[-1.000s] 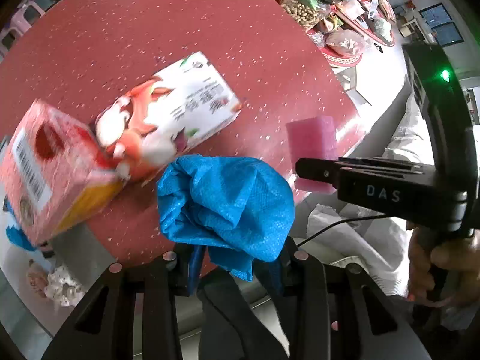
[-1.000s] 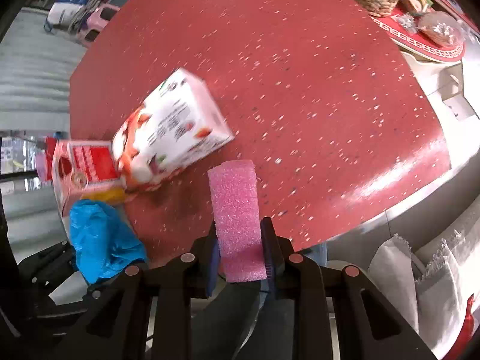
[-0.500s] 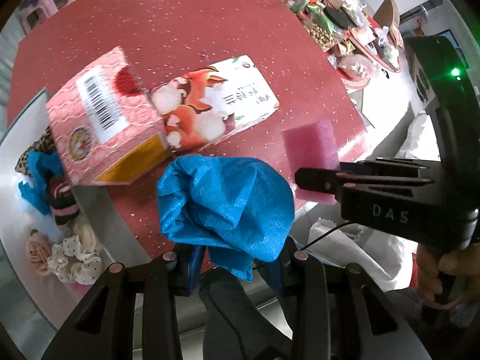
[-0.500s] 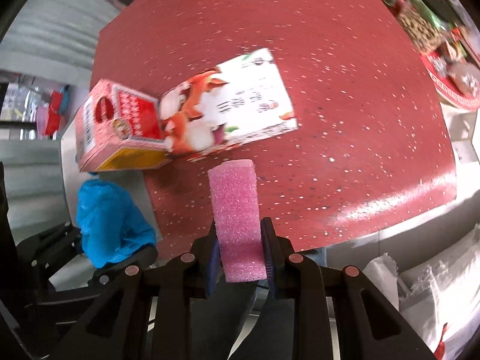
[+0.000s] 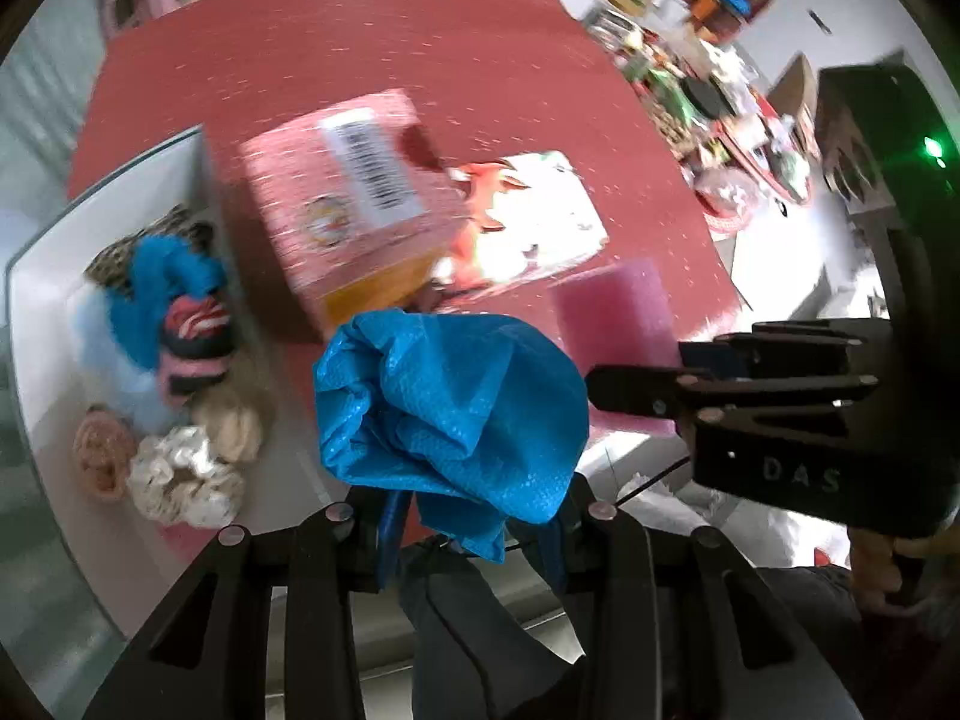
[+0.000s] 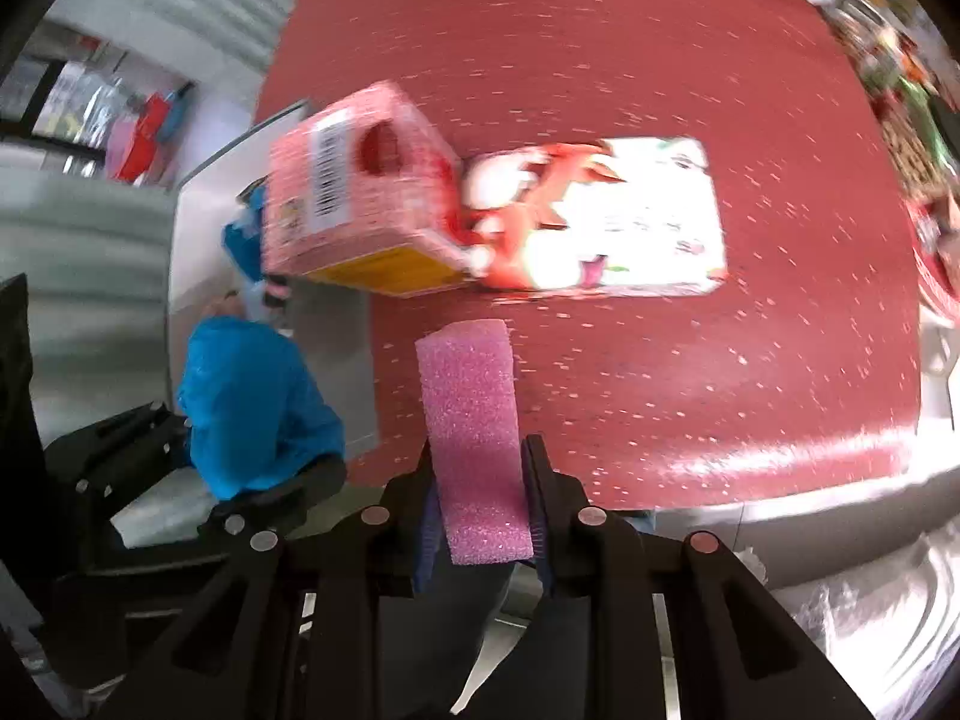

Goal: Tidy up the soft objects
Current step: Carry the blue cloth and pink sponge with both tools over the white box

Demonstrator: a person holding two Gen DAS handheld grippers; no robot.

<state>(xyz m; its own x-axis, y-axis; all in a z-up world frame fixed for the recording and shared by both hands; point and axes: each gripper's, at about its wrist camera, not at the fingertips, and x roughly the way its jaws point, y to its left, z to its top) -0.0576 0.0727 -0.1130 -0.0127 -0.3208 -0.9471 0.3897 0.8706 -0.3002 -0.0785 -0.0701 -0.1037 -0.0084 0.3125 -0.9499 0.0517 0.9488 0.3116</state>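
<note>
My left gripper [image 5: 474, 516] is shut on a crumpled blue cloth [image 5: 450, 402], held in the air beside the red table's edge; the cloth also shows in the right wrist view [image 6: 252, 402]. My right gripper [image 6: 480, 510] is shut on a pink foam sponge [image 6: 474, 432], held upright over the table's near edge; the sponge also shows in the left wrist view [image 5: 612, 312]. A white bin [image 5: 42, 312] at the left holds several soft scrunchies and cloths [image 5: 174, 360].
A pink tissue box [image 5: 342, 198] and a white fox-print tissue pack [image 5: 540, 216] lie on the red table [image 5: 336, 42]. Cluttered snacks and trays [image 5: 708, 90] stand at the far right. The right gripper's black body [image 5: 810, 408] is close to my left gripper.
Both grippers have swung left with their loads. The white bin with scrunchies has come into fuller view at the left. The current frames are motion blurred.
</note>
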